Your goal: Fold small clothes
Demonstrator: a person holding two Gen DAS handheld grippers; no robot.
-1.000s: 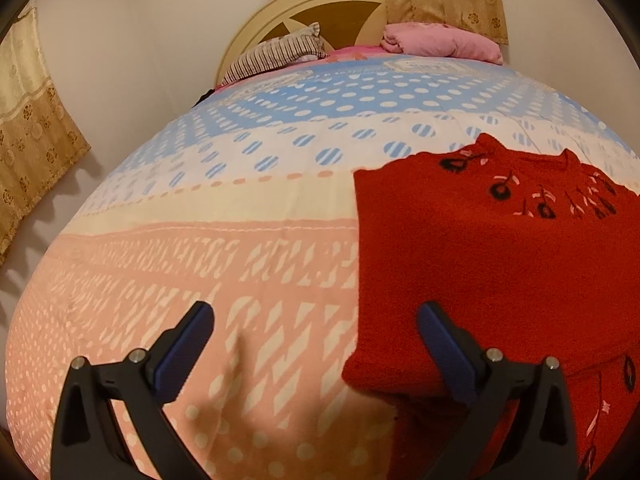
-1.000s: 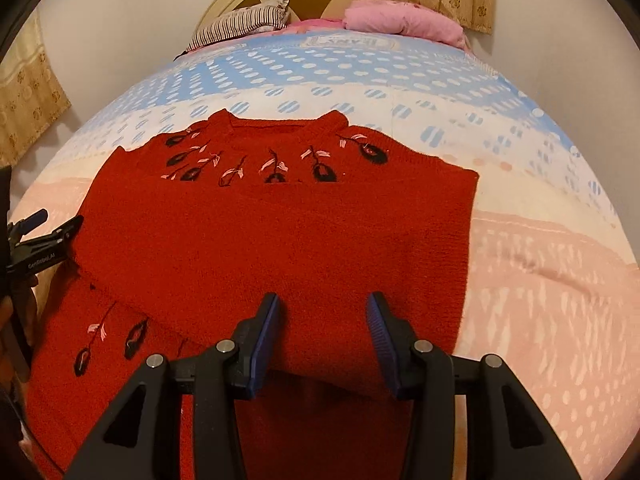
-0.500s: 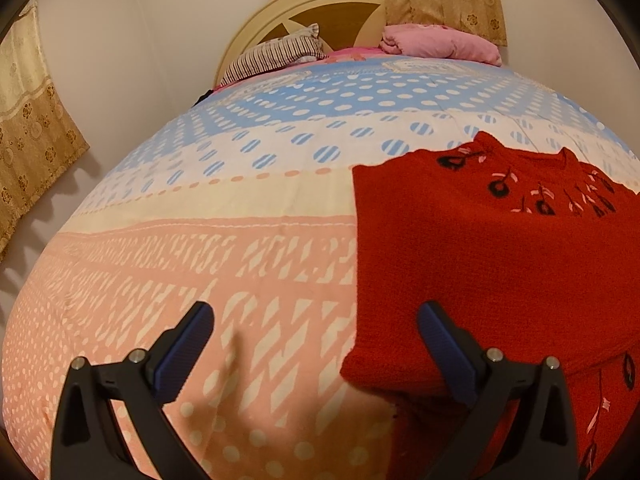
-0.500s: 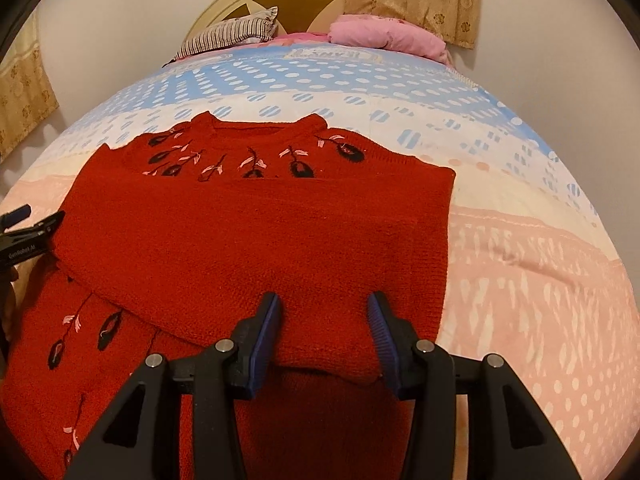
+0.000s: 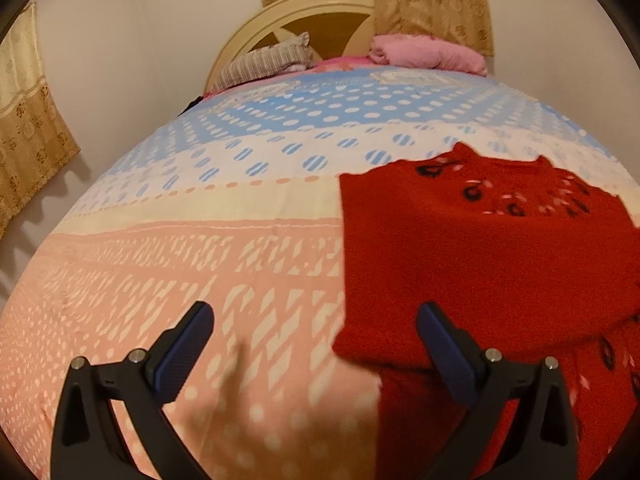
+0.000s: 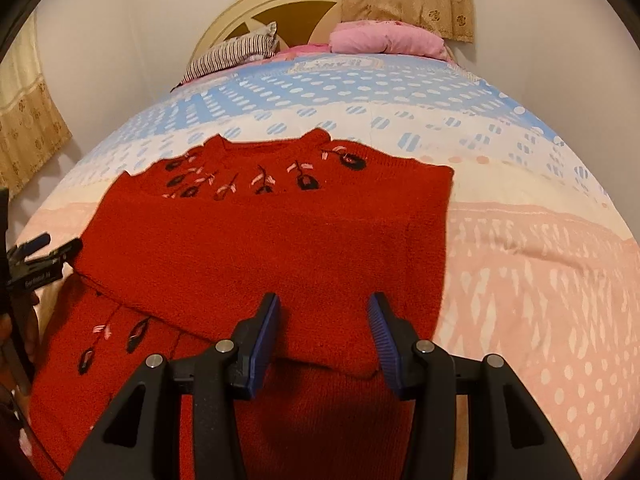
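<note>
Lying half-folded on the bed [image 6: 540, 280]: red sweater [image 6: 260, 248]. Left tongs [image 5: 312, 344] spread wide, right tongs [image 6: 323, 332] moderately parted, both empty, now drawn back and raised; next fold judged pending.

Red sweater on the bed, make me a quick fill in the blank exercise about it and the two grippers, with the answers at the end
1. The red sweater lies on the patterned bedspread with its collar pointing toward the ____.
2. The right gripper is open, and the cloth seen between its fingers is colored ____.
3. The left gripper is open near the sweater's ____ edge.
4. The pillow at the head of the bed, beside the striped one, is ____.

Answers: headboard; red; left; pink
</note>
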